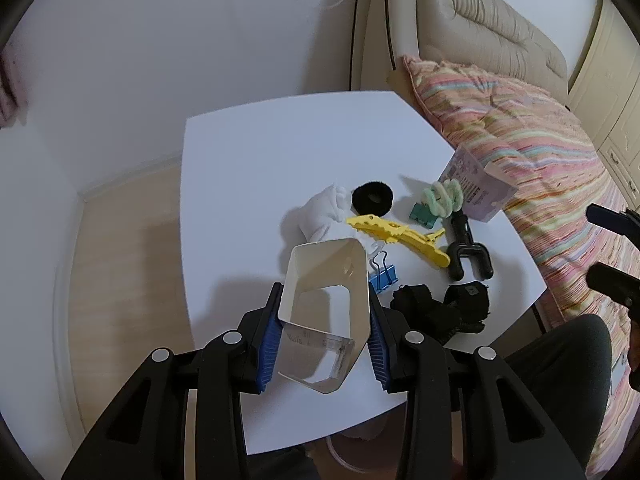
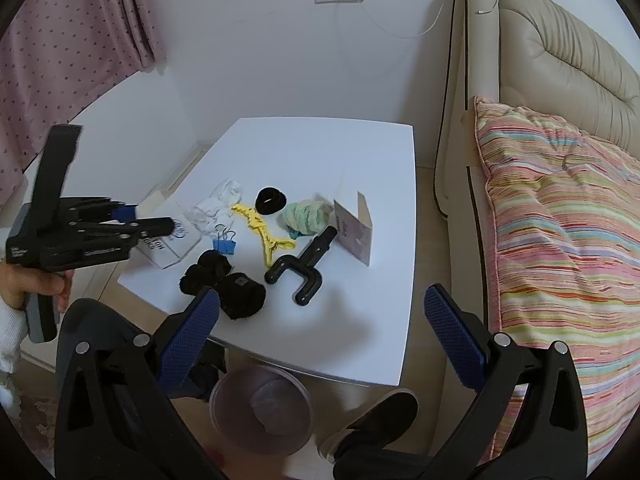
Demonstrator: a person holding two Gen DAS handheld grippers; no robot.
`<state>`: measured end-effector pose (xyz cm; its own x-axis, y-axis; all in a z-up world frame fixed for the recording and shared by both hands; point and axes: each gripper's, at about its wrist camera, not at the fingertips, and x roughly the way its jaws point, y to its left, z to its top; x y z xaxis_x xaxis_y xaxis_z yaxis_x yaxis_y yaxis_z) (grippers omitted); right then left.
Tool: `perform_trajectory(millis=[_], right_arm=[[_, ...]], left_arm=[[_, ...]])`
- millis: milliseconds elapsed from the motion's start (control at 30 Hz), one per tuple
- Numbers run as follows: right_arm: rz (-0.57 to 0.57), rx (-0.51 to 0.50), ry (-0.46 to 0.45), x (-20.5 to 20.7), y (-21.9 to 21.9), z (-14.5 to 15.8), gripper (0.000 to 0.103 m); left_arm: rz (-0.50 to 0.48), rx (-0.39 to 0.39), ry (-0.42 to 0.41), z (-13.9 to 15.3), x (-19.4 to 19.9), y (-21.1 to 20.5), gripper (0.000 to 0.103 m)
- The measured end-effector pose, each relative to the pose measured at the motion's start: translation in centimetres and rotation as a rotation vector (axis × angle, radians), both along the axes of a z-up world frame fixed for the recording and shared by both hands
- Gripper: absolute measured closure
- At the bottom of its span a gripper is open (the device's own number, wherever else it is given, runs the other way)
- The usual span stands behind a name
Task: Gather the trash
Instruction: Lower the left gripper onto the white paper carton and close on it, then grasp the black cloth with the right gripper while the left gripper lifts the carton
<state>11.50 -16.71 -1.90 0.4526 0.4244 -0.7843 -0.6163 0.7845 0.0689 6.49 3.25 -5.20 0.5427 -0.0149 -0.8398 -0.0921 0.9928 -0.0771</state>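
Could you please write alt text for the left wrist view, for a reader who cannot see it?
The left gripper clamps an empty white carton between its blue pads above a white table. Beyond lie a yellow hair clip, blue binder clip, black scrunchie and black socks.

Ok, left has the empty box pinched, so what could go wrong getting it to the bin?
The left gripper pinches a thin, open-ended white box, which could crush or slip. The bin sits on the floor below the table edge, partly behind the right gripper, so a drop could miss it.
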Motion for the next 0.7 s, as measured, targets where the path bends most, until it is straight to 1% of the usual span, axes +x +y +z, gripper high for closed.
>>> perform_trajectory(millis=[233,400,533,700], right_arm=[[0.006,-0.025,-0.015,2.7,0.7,0.1,0.003],[0.041,-0.048,0.006,5.3,1.9,-0.1,0.003],[0.088,-0.079,0.019,7.0,3.0,-1.0,0.003],[0.147,-0.13,0.049,9.0,4.2,-2.8,0.003]], left_arm=[[-0.003,0.007,-0.044,1.5,-1.0,-0.1,0.065],[-0.01,0.007,-0.056,1.8,-1.4,-0.2,0.065],[-0.013,0.005,-0.059,1.9,-1.7,-0.3,0.065],[-0.013,0.004,-0.066,2.2,-1.9,-0.3,0.065]])
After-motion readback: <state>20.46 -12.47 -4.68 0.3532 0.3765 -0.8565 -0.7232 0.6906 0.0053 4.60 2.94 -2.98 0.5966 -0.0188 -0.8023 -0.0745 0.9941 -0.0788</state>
